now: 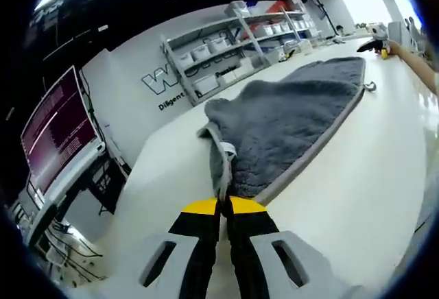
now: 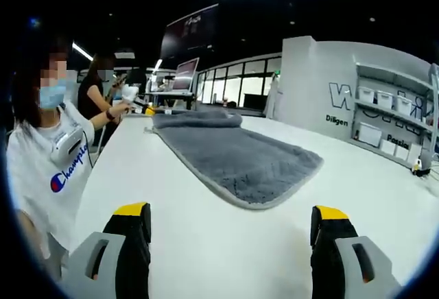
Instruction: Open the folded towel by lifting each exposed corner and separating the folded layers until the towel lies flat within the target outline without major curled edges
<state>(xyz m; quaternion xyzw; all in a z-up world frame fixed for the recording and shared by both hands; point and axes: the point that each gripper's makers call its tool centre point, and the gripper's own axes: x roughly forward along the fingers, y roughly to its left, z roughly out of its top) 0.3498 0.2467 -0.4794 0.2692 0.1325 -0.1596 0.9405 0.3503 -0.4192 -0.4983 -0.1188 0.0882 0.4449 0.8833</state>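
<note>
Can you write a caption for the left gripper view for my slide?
Left tongs shut on the gray towel's edge, lifting it off the white table.

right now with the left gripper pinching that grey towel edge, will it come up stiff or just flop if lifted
Probably floppy: the grey towel already bunches and folds where the left gripper is shut on its edge. Its thick pile suggests some weight, so the far part may drag on the white table rather than slide freely.

towel (image 1: 288,124): 1 | table (image 2: 226,244): 1 | monitor (image 1: 58,131): 1 | shelving unit (image 1: 240,38): 1 | people (image 2: 51,162): 2
</note>
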